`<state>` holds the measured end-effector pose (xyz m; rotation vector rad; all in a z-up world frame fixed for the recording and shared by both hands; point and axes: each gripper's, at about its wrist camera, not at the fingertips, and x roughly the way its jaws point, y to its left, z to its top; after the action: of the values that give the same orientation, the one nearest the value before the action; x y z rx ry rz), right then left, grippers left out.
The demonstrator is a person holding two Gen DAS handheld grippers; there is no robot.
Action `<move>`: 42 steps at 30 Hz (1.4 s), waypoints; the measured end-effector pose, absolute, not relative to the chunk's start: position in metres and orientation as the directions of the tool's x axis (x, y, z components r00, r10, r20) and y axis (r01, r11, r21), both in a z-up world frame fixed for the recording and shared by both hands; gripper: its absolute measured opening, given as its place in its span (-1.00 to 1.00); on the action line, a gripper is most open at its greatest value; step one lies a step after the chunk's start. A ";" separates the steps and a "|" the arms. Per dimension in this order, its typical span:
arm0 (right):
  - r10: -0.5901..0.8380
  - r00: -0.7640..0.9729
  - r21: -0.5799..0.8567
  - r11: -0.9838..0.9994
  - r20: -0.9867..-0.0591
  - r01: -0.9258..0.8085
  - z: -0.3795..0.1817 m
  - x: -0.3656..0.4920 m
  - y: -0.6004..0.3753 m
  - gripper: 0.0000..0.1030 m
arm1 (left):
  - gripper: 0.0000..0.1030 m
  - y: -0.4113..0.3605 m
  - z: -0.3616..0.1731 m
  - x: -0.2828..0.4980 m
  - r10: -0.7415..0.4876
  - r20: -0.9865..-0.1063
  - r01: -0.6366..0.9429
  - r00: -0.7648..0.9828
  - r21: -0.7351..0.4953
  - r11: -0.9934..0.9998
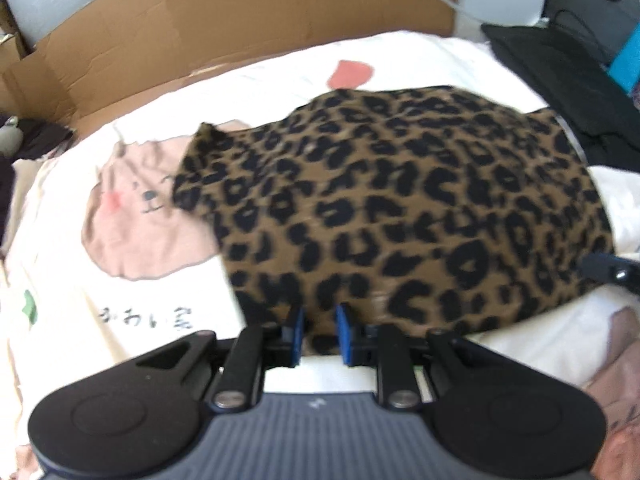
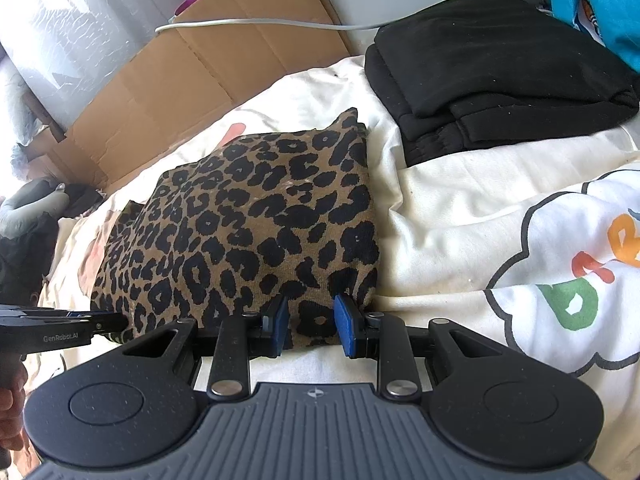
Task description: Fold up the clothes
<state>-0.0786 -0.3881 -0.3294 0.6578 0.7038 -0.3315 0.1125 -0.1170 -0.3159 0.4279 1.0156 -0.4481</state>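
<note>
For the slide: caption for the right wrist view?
Right gripper at the near edge of a folded leopard-print garment on a bed sheet, black clothes stacked behind.

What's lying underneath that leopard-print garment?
The leopard-print garment rests on a cream bedsheet printed with cartoons. A pink animal face on the sheet sticks out from under its edge. Whatever print lies beneath its middle is covered.

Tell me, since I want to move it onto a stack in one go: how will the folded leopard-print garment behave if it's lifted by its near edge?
The leopard-print garment is soft knit, so it would likely droop and its folded layers may slide open. It looks light. The left gripper and right gripper flank its near edge; lifting with both should probably hold its shape better.
</note>
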 end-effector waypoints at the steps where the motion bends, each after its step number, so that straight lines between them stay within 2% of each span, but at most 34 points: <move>1: -0.065 0.722 0.443 0.750 -0.688 0.490 -0.329 -0.078 -0.388 -0.37 | -0.59 -0.113 -0.316 0.116 -0.145 -0.879 0.534 0.454 0.138 0.834; 5: -0.043 0.721 0.491 0.704 -0.692 0.513 -0.326 -0.081 -0.394 -0.36 | -0.71 -0.094 -0.310 0.127 -0.137 -0.885 0.475 0.445 0.103 0.874; 13: 0.018 0.758 0.606 0.612 -0.652 0.508 -0.317 -0.101 -0.398 -0.24 | -0.60 -0.061 -0.290 0.131 -0.180 -0.872 0.370 0.455 0.002 0.929; 19: 0.053 0.771 0.699 0.464 -0.634 0.543 -0.338 -0.116 -0.406 -0.23 | -0.54 -0.052 -0.296 0.132 -0.228 -0.879 0.345 0.419 -0.078 0.936; 22: 0.058 0.798 0.755 0.370 -0.600 0.541 -0.350 -0.122 -0.411 -0.23 | -0.44 -0.049 -0.299 0.136 -0.239 -0.878 0.314 0.415 -0.108 0.943; 32: 0.072 0.854 0.852 0.152 -0.515 0.500 -0.385 -0.121 -0.431 -0.28 | -0.44 -0.046 -0.301 0.138 -0.258 -0.880 0.298 0.400 -0.141 0.944; 34: 0.074 0.856 0.855 0.149 -0.511 0.497 -0.384 -0.121 -0.430 -0.37 | -0.44 -0.045 -0.302 0.137 -0.257 -0.881 0.295 0.398 -0.143 0.945; 37: 0.074 0.883 0.878 0.167 -0.464 0.448 -0.372 -0.125 -0.427 -0.38 | -0.44 -0.043 -0.303 0.136 -0.259 -0.882 0.287 0.395 -0.149 0.946; 40: 0.079 0.909 0.900 0.200 -0.410 0.388 -0.364 -0.124 -0.423 -0.31 | -0.44 -0.041 -0.304 0.135 -0.266 -0.883 0.290 0.387 -0.158 0.944; 41: 0.081 0.904 0.895 0.201 -0.419 0.397 -0.366 -0.122 -0.423 -0.21 | -0.44 -0.041 -0.304 0.135 -0.267 -0.883 0.292 0.386 -0.158 0.943; 42: 0.083 0.899 0.890 0.202 -0.431 0.408 -0.367 -0.120 -0.424 -0.21 | -0.44 -0.040 -0.305 0.135 -0.268 -0.884 0.290 0.384 -0.161 0.944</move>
<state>-0.1199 -0.4236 -0.3674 1.3604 0.4316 -0.2367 0.1348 -0.0404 -0.3052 0.0214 1.1221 -0.3555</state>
